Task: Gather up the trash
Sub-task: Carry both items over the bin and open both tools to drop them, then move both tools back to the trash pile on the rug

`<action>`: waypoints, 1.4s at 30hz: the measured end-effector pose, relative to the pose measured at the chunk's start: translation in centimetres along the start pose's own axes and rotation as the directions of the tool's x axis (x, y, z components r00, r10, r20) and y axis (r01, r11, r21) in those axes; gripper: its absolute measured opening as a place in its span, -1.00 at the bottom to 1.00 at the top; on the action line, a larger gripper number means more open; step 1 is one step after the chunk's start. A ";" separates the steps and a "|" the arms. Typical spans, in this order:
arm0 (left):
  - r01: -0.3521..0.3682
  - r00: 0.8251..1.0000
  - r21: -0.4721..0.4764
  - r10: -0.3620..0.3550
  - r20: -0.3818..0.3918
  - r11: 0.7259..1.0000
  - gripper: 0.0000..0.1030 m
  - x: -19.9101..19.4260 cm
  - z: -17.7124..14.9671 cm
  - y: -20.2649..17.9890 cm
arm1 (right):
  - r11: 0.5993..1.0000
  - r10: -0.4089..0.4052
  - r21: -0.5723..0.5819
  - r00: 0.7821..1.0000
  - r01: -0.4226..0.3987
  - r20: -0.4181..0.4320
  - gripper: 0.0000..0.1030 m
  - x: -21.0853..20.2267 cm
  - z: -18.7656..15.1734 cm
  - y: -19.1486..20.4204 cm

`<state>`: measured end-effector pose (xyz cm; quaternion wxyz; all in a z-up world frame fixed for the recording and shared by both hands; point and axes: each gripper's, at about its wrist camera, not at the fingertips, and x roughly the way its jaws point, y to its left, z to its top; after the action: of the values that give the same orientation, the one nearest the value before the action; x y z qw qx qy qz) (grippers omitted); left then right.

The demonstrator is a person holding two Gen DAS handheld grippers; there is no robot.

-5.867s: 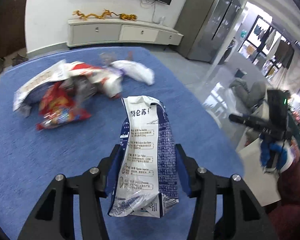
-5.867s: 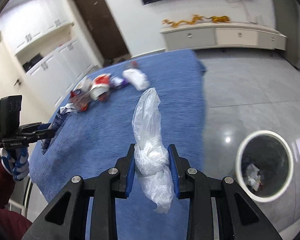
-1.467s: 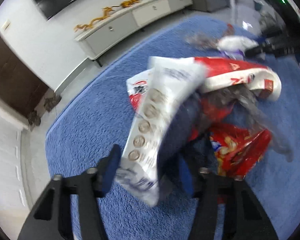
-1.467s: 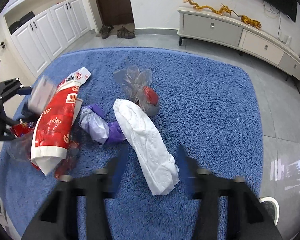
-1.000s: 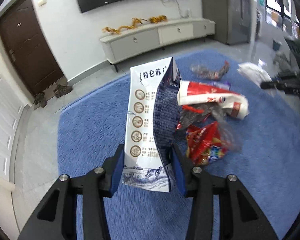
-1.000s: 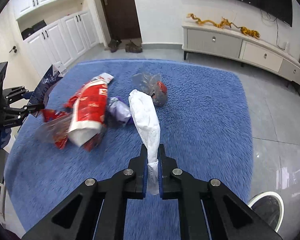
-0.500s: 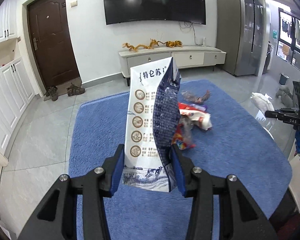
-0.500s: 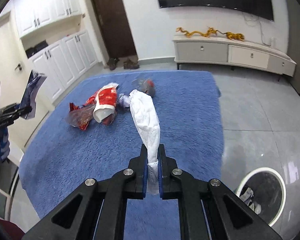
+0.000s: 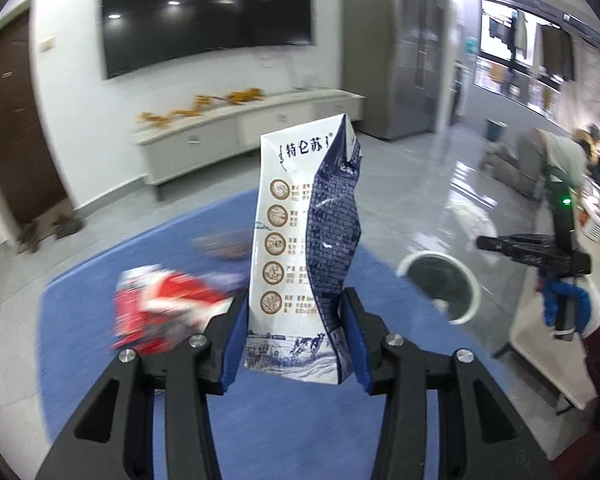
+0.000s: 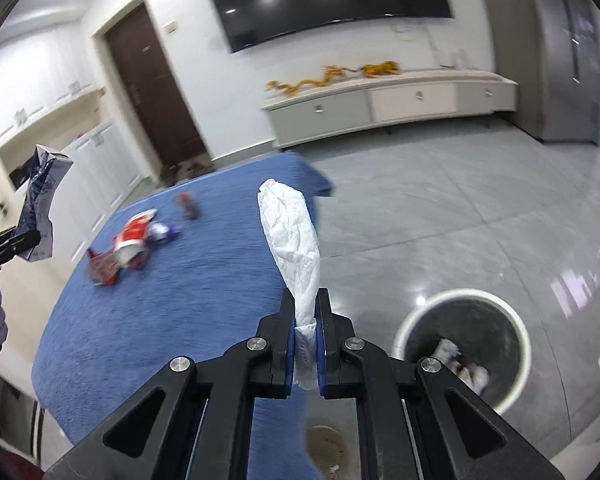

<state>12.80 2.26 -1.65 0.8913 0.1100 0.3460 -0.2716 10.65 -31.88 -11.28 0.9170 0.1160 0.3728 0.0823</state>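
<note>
Left gripper (image 9: 296, 336) is clamped on the milk carton (image 9: 304, 248), blue pads pressed to both its sides, the carton standing upright and dented along its dark face. Its lower back edge is hidden behind the fingers. Right gripper (image 10: 305, 334) is squeezed nearly closed on a white crumpled tissue (image 10: 292, 236), which sticks up past the fingertips; its lower end disappears between the pads.

The landmark here is the bin (image 10: 462, 340), white-rimmed and dark inside, on the grey floor. From the right wrist view it sits just right of the pinched tissue and close below, with a few scraps at the bottom too small to identify. The blue carpet (image 10: 172, 300) lies left of the bin, and well away from the bin on that carpet a heap of wrappers (image 10: 128, 252) is smeared by blur, red and white, no reading the print. In the left wrist view the bin (image 9: 440, 286) shows right of the carton, its near rim blurred.
</note>
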 end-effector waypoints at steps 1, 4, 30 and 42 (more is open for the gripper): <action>0.027 1.000 0.017 -0.026 -0.013 0.999 -0.17 1.3 0.7 -1.6 | 1.000 -0.014 0.023 1.000 0.014 0.002 -0.84 -0.1 -0.2 -1.4; 0.090 0.995 0.070 -0.087 -0.049 0.993 -0.17 4.6 2.3 -6.5 | 0.995 -0.051 0.091 0.999 0.051 -0.001 -0.84 0.0 -0.9 -5.2; 0.338 0.910 0.006 -0.326 -0.258 0.941 0.11 27.7 8.7 -24.6 | 0.898 -0.190 0.375 0.972 0.230 -0.140 -0.03 6.3 -5.6 -20.8; 0.311 0.941 0.025 -0.305 -0.146 0.950 0.11 20.3 7.5 -22.4 | 0.884 -0.245 0.396 0.967 0.250 -0.064 -0.01 0.1 -5.7 -19.8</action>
<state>16.89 -27.41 -10.08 0.8084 0.0946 0.4140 -0.4075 8.00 -50.01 -20.69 0.8745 0.2522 0.3988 -0.1126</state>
